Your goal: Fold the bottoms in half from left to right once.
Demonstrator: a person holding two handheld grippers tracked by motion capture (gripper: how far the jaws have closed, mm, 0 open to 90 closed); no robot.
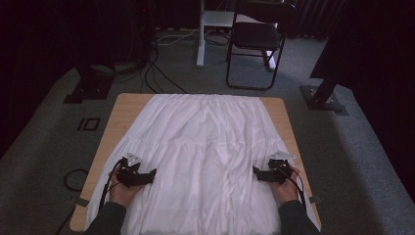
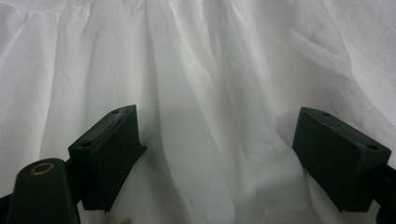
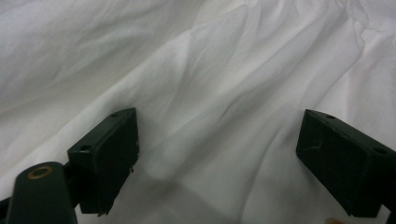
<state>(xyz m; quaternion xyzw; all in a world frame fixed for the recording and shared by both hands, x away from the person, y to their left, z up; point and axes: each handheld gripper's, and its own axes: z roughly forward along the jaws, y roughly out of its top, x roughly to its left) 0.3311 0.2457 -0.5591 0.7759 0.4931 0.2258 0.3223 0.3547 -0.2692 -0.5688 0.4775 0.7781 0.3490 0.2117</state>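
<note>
Now your left gripper (image 1: 152, 173) and right gripper (image 1: 255, 171) hover wide open and empty over the white skirt (image 1: 205, 147) spread flat across the table (image 1: 125, 105), so next pinch its near side edges to begin folding.

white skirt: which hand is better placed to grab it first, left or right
Roughly even, slight edge to the left. Both the left tongs and right tongs are open over the white skirt, pointing inward. In the left gripper view a raised fold lies between the jaws; in the right gripper view the cloth looks flatter.
</note>
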